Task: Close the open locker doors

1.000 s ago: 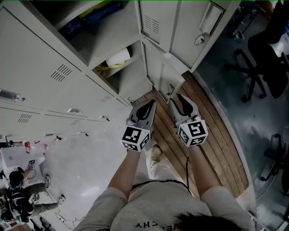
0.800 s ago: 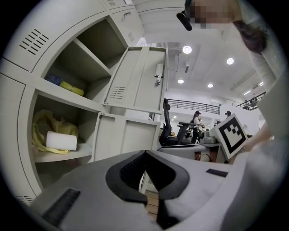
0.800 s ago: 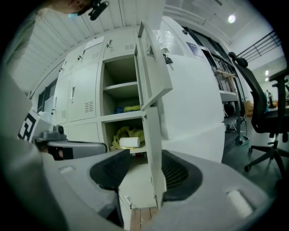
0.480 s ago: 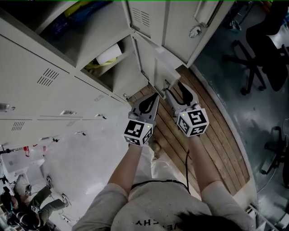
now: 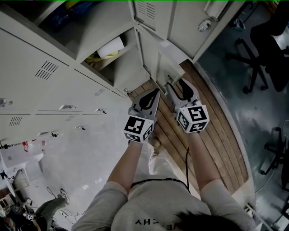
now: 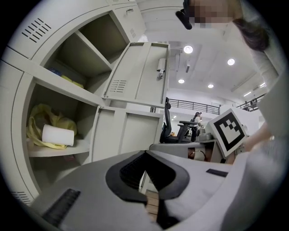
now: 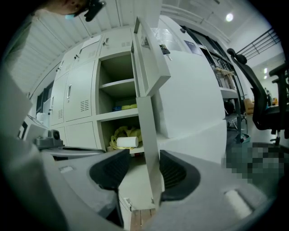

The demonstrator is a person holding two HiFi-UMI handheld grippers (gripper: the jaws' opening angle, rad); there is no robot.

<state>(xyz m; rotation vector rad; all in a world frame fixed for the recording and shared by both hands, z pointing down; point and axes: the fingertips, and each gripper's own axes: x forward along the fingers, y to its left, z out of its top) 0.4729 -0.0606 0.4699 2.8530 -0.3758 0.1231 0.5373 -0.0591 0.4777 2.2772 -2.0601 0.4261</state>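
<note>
Only its own view shows right tool (image 7: 144, 158), just opened, straddling the door edge (image 7: 147, 122); left tool (image 6: 145, 154) together.

Lower locker door (image 5: 168, 67) projects edge-on from the cabinet and stands between the jaws of the right gripper (image 5: 179, 85), which have just opened wide and then drawn in slightly. Clearance shows on the left pad's side, little or none on the right. Upper locker door (image 5: 153, 11) overhangs above, also swung out; left of the door edge the lower compartment (image 5: 126, 67) is open below its shelf, which carries a paper roll (image 5: 110, 46) on a yellow bag (image 5: 95, 57).
</note>
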